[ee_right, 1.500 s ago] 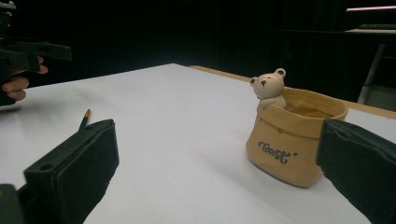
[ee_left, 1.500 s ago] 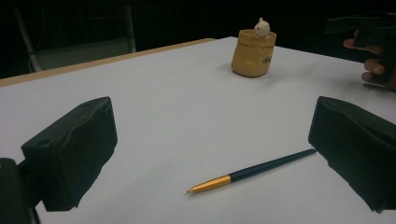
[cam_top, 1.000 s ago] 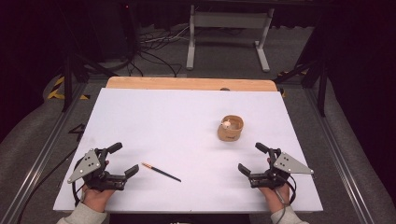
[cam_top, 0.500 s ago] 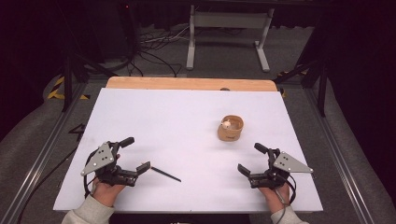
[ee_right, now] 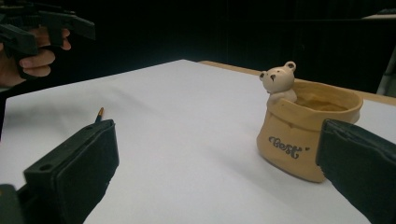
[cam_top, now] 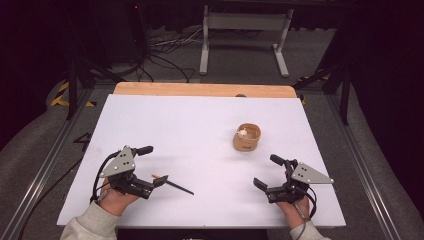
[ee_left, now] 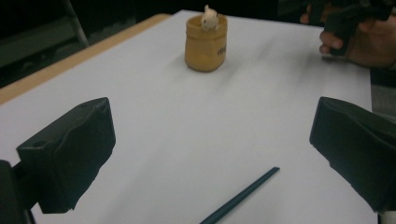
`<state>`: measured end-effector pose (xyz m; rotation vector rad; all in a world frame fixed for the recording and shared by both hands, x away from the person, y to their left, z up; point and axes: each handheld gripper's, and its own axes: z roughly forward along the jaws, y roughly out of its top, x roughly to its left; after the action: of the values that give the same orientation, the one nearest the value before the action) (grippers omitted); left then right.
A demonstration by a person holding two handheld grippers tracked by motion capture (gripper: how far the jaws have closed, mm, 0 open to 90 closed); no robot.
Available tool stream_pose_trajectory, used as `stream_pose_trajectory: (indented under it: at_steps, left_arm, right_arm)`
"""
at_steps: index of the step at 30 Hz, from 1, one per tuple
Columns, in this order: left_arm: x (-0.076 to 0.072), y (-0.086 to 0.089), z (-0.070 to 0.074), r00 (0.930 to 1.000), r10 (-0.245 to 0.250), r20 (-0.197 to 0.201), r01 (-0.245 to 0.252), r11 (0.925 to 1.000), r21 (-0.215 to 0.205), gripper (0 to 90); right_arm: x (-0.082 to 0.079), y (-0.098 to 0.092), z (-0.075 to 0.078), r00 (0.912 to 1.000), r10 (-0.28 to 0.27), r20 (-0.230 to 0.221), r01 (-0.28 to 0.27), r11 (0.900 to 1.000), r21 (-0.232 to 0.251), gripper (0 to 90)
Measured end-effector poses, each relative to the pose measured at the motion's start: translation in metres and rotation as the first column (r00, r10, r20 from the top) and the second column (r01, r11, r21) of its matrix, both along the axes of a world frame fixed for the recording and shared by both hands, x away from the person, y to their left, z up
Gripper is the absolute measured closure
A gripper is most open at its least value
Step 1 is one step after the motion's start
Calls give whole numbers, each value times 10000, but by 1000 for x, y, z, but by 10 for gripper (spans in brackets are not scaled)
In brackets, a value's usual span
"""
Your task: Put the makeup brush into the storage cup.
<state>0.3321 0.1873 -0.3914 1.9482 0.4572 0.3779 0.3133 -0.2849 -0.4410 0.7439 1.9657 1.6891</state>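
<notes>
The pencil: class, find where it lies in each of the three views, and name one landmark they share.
High view: pencil lower left, beside the left tongs.
Left gripper view: pencil at bottom centre, between the jaws.
Right gripper view: pencil at left, its tip above the left jaw.
Shared landmark: the bear pot.

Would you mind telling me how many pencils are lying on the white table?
1: a dark pencil lies near the table's front edge, just ahead of the open left gripper. Nothing suggests any hidden ones.
</notes>
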Motion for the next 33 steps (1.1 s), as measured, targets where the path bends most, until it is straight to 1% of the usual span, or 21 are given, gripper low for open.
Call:
stream_pose_trajectory:
  at_steps: [1,3,6,10,13,14,18,19,21,22,24,26,27,28,29,30,33]
  left_arm:
    - [0,-1,3,10000,-22,2,22,9997,227,3]
    - [1,-4,9,9998,-98,-149,106,9983,575,3]
    - [2,-8,14,9993,-234,-281,262,9943,1038,3]
    - [5,-15,15,9981,-416,-463,489,9843,1698,2]
    - [8,-18,16,9965,-511,-666,640,9758,2091,2]
    - [10,-20,17,9954,-568,-773,733,9701,2313,2]
    - [13,-26,19,9915,-690,-1103,982,9529,2868,2]
    - [14,-27,20,9897,-720,-1233,1066,9472,3023,1]
    - [15,-29,20,9874,-755,-1387,1164,9417,3157,0]
    - [16,-30,20,9869,-750,-1427,1185,9376,3269,0]
    - [17,-31,21,9865,-705,-1475,1178,9323,3419,0]
    - [19,-32,23,9847,-683,-1604,1230,9242,3616,0]
    - [20,-33,23,9822,-683,-1751,1297,9206,3684,0]
    - [21,-34,24,9805,-667,-1847,1341,9146,3815,0]
    - [22,-34,24,9792,-662,-1916,1375,9114,3879,0]
    - [22,-34,24,9792,-662,-1916,1375,9114,3879,0]
    - [25,-36,25,9736,-635,-2191,1522,8963,4165,2]
  right_arm:
    - [-1,0,0,10000,-7,61,7,10000,-4,0]
    - [-1,1,1,9999,15,132,-14,10000,-93,0]
    - [-1,2,1,9999,11,105,-10,9999,-116,0]
    - [0,1,0,10000,3,54,-2,9999,-110,0]
    - [0,1,1,9999,-17,105,19,9999,-114,0]
    - [0,1,1,9999,-16,123,18,9999,-129,0]
    - [0,1,1,10000,22,14,-22,9999,-168,0]
    - [0,1,0,10000,18,-3,-18,9999,-162,0]
    - [0,1,0,10000,38,-67,-39,9999,-102,0]
    - [0,1,0,9999,30,-112,-31,9999,-105,0]
    - [0,1,0,9999,44,-145,-46,10000,-74,0]
    - [0,1,0,9999,61,-161,-62,10000,-47,0]
    - [1,1,0,9998,91,-179,-92,10000,-13,0]
    - [1,1,0,9998,106,-197,-106,9999,17,0]
    - [1,1,0,9997,128,-228,-126,9999,67,0]
    - [1,1,0,9997,129,-229,-128,9999,74,0]
    - [1,0,0,9996,137,-249,-135,9999,82,0]
